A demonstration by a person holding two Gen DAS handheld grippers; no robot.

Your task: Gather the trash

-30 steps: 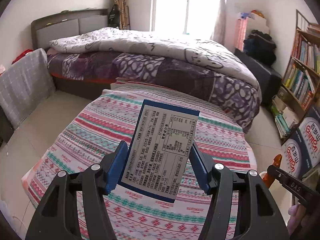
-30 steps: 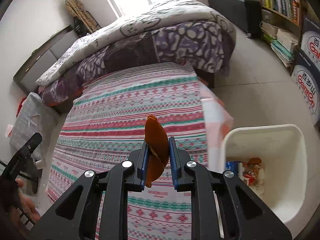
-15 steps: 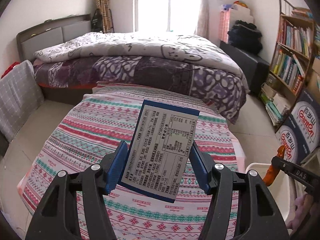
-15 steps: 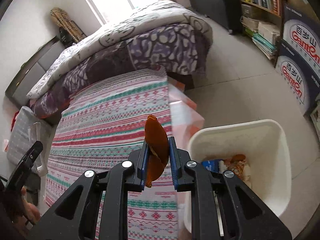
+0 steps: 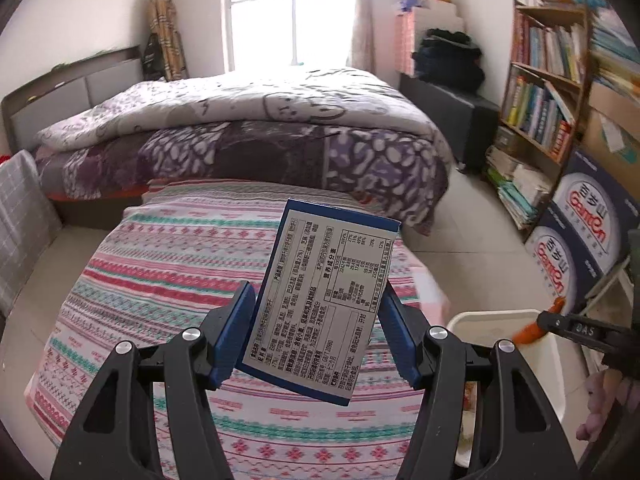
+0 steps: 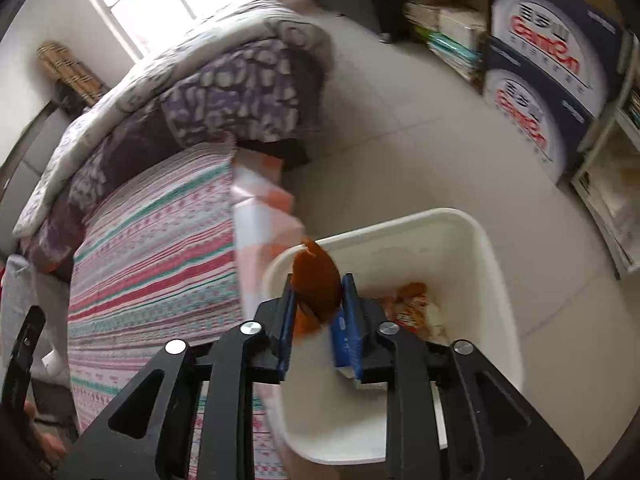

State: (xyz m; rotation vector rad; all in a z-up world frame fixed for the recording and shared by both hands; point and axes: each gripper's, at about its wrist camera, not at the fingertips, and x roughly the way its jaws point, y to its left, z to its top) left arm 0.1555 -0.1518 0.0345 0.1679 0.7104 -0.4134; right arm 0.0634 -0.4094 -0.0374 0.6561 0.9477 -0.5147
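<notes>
Trash bin (image 6: 494, 264) sits under our right gripper (image 6: 318, 300), its jaws just opening off the orange peel (image 6: 316, 280); widen fully there. Our left gripper (image 5: 316, 316) clamps a box (image 5: 320, 296).

Blue box (image 5: 320, 300), printed white label facing camera, upright and tilted, above striped bedspread. Orange peel (image 6: 316, 284) over white bin (image 6: 496, 280); wrappers (image 6: 408, 308) lie inside bin.

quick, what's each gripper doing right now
left gripper: shut on the blue snack box.
right gripper: jaws just opening over the white bin, orange peel between them, loose.
</notes>
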